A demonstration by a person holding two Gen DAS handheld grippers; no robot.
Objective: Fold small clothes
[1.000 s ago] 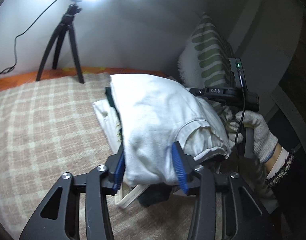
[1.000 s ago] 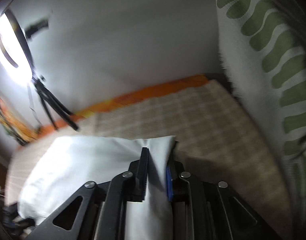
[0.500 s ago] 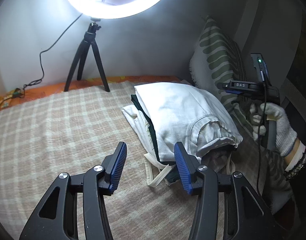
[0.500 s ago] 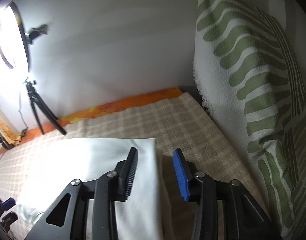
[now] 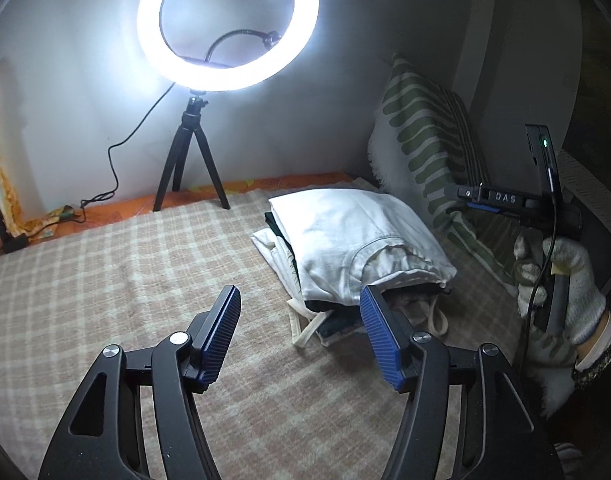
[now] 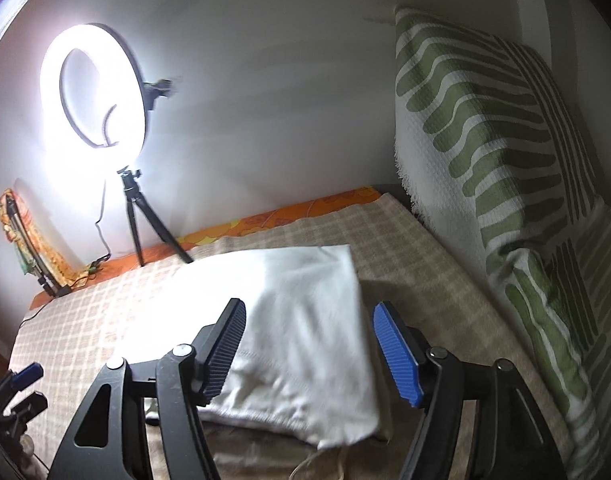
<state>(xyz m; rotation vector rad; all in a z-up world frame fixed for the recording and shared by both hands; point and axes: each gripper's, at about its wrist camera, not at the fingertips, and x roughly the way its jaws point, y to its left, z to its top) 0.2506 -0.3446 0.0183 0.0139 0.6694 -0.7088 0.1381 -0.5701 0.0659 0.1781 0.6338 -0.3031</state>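
A folded white garment [image 5: 357, 236] lies on top of a small stack of folded clothes [image 5: 325, 320] on the checked bed cover [image 5: 105, 280]. My left gripper [image 5: 301, 334] hovers in front of the stack, its jaws opening with nothing between them. In the right wrist view the white garment [image 6: 301, 320] lies flat below my right gripper [image 6: 309, 348], whose jaws are opening above the cloth without pressing on it. A gloved hand [image 5: 561, 280] holds the right gripper's handle at the right of the left wrist view. The left gripper's fingertips [image 6: 25, 374] show at the right wrist view's lower left.
A lit ring light [image 5: 227, 24] on a black tripod [image 5: 189, 168] stands at the back by the white wall, its cable trailing left. A green-patterned white pillow [image 6: 493, 168] leans on the right side. An orange sheet [image 6: 305, 212] edges the bed's far side.
Both grippers let go of the white garment, opened and drew back and up from the stack. The garment now lies on top of the stack.
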